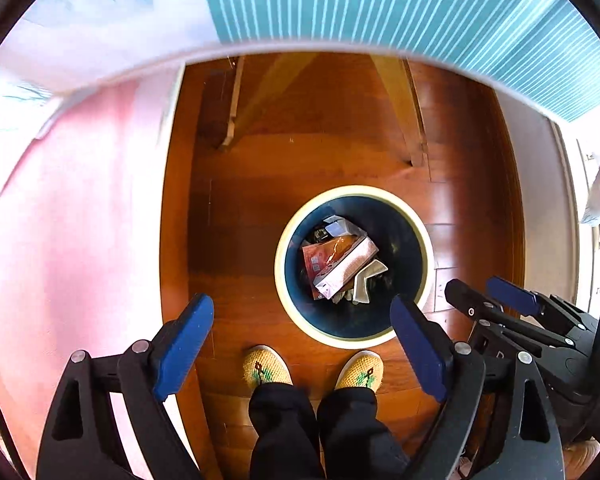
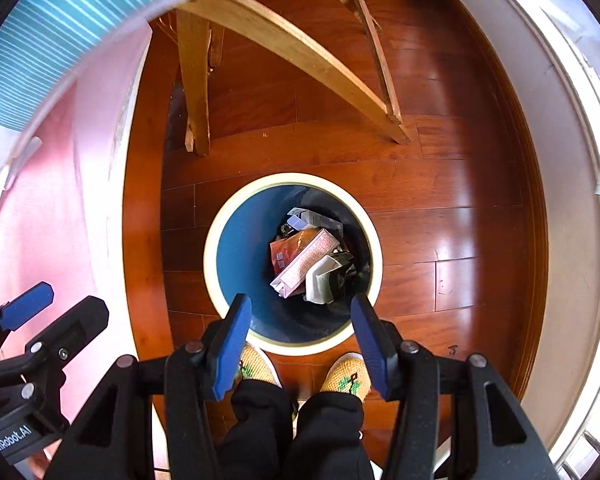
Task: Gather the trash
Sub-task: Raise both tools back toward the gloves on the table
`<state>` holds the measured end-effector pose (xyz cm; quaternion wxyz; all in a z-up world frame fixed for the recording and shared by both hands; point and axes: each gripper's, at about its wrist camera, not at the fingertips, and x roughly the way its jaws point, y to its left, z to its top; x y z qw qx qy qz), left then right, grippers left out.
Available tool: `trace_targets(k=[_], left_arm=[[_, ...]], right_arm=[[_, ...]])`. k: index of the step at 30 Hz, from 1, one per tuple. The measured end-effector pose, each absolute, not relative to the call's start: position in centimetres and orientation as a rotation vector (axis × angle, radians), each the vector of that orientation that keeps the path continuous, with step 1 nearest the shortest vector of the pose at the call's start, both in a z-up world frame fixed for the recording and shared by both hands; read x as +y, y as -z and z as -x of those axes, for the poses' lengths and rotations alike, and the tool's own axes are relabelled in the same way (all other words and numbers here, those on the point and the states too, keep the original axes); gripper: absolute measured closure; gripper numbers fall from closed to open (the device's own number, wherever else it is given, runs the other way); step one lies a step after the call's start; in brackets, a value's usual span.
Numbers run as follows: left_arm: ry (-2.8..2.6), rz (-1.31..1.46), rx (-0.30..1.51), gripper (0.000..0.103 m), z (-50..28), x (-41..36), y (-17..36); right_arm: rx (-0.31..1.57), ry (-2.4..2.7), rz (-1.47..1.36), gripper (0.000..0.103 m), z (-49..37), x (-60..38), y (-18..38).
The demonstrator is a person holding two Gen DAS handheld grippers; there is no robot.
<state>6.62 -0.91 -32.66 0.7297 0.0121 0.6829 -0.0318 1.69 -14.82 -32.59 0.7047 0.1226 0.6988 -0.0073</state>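
Black trousers, yellow knitted slippers with green motifs, black blue-padded hand-held gripper.

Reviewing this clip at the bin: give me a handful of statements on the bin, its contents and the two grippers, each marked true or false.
1. The round bin stands on a wooden floor. True.
2. The bin is empty. False: cartons and wrappers lie in it, a pink carton on top.
3. The left gripper holds a wrapper. False: nothing is between its blue pads.
4. The right gripper is empty too, jaws apart. True.
5. The person's knitted slippers stand inside the bin. False: they stand on the floor beside its rim.
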Motion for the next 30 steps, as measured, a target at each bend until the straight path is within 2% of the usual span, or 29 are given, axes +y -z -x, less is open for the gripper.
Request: trace_targets(k=[19, 30], left_arm=[[0.075, -0.002, 1.312, 0.014, -4.0, 0.0, 14.7], [0.061, 0.003, 1.062, 0.014, -3.8, 0.4, 1.8]], right_arm=[[1.429, -0.056, -0.283, 0.051, 0.0, -15.0, 15.4], [1.297, -0.152, -0.225, 0.051, -0.2, -14.6, 5.2]])
